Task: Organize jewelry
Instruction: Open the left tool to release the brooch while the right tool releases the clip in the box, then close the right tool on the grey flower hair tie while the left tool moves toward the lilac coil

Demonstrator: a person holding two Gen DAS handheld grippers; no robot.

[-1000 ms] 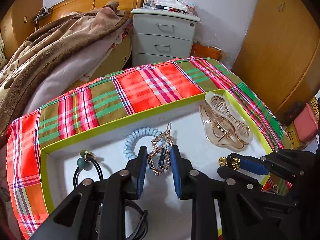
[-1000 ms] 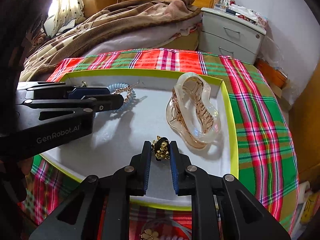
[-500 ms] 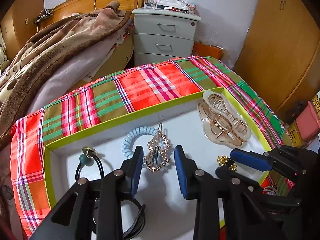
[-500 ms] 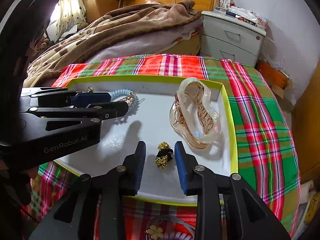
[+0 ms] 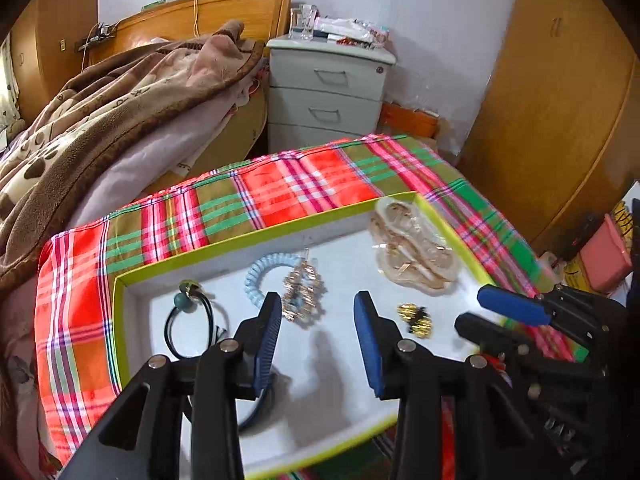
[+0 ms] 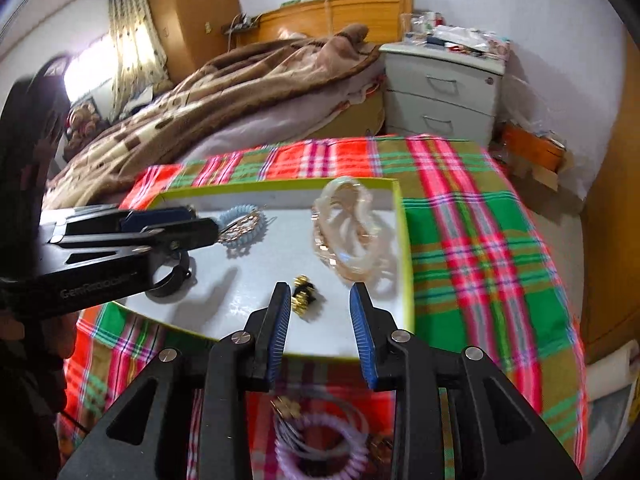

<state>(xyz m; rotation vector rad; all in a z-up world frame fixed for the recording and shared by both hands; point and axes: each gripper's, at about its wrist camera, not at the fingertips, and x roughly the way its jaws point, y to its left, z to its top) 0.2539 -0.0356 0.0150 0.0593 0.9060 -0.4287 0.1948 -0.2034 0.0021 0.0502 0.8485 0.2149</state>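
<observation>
A shallow white tray with a lime-green rim [image 5: 256, 242] [image 6: 405, 248] lies on a plaid cloth. In it lie a gold filigree earring [image 5: 302, 292] [image 6: 240, 224] on a pale blue coil hair tie [image 5: 262, 270], a black hair tie with a teal bead [image 5: 188, 308], a clear amber claw clip [image 5: 412, 248] [image 6: 352, 236] and a small gold-and-black bead tie [image 5: 416, 318] [image 6: 304, 296]. My left gripper [image 5: 316, 316] is open and empty, just behind the earring. My right gripper [image 6: 320, 304] is open and empty, above the bead tie.
A purple coil hair tie with thin rings and a gold flower piece [image 6: 320, 440] lies on the cloth in front of the tray. A bed with a brown blanket [image 5: 100, 112], a grey nightstand [image 5: 328, 92] and wooden wardrobes [image 5: 560, 100] stand behind.
Both grippers have opened, letting go of the earring and the bead tie, which now lie in the tray. Both grippers have pulled back and up from the tray.
</observation>
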